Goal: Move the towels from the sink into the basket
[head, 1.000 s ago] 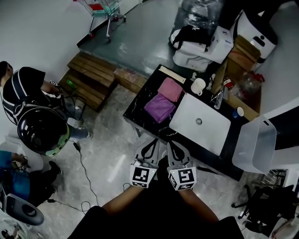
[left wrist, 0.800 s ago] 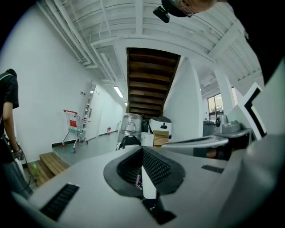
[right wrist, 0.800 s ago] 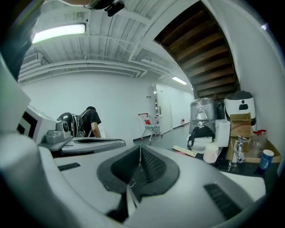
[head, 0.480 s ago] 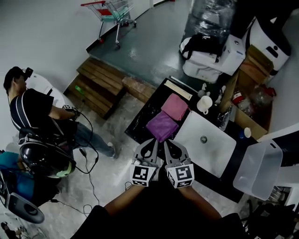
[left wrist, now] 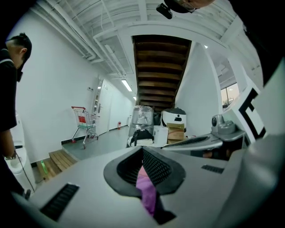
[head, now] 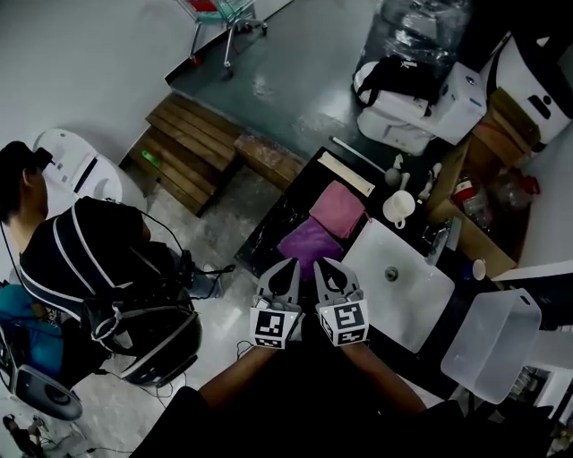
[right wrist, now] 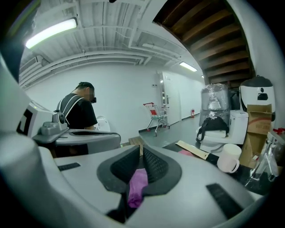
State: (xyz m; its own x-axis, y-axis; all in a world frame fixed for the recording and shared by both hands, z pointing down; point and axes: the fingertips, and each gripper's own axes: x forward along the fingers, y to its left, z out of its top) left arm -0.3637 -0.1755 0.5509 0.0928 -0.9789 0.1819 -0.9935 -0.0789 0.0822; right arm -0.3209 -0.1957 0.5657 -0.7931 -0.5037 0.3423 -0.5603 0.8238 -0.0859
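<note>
Head view shows the purple towel (head: 307, 241) and the pink towel (head: 337, 208) folded flat on the black counter (head: 277, 224), just left of the white sink (head: 407, 300). They lie in a row along the counter, edges square with it; neither towel's long axis is clear. The left gripper (head: 288, 266) and right gripper (head: 323, 264) sit side by side above the purple towel's near edge, both with jaws closed and holding nothing. A translucent basket (head: 491, 344) stands right of the sink. Beyond lie grey floor, a wooden pallet (head: 192, 148) and a shopping cart (head: 224, 13).
</note>
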